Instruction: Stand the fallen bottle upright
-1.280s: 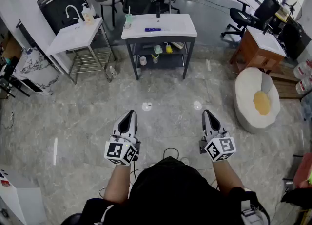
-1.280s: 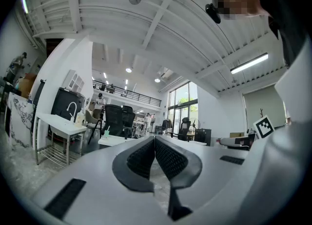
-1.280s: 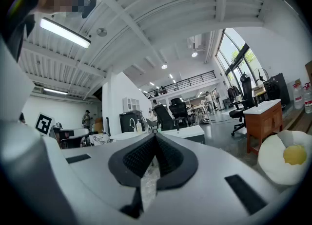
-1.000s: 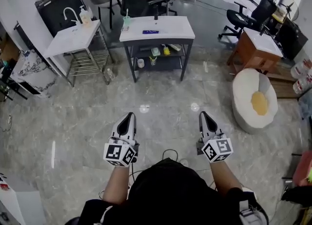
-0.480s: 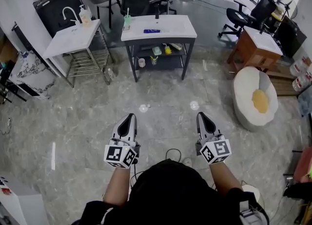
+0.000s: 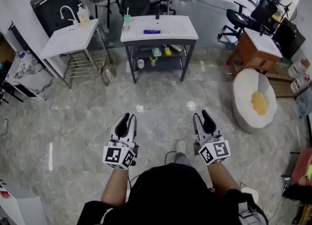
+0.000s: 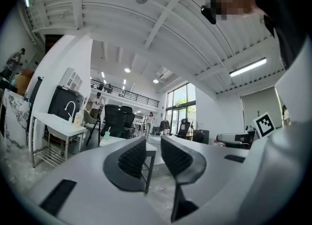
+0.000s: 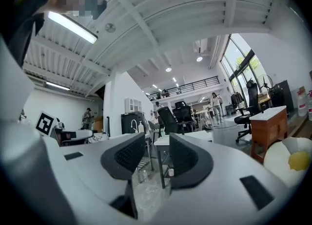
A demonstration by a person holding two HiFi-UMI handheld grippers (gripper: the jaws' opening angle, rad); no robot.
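**Head view.** Left gripper [image 6: 128, 118] and right gripper [image 6: 202, 115] are held level over the marble floor [image 6: 161, 97], side by side and pointing toward the counter [image 6: 181, 26], both well short of it. The bottle [image 6: 152, 31] is blue and lies flat on the white counter top, near the middle. A green cup [image 6: 127, 22] stands at the counter's left end. Small items sit on the shelf [image 6: 161, 51] below. A sink stand [image 6: 68, 38] is to the left, a beanbag [image 6: 256, 100] and wooden desk [image 6: 261, 47] to the right.

**Left gripper view.** The left gripper [image 7: 152, 145] has its jaws opening, a narrow gap showing, with nothing between them. The bottle cannot be made out.

**Right gripper view.** The right gripper [image 8: 157, 143] has its jaws opening, wider apart and empty. The counter leg [image 8: 161, 168] shows through the gap. The beanbag [image 8: 290, 159] is at far right.
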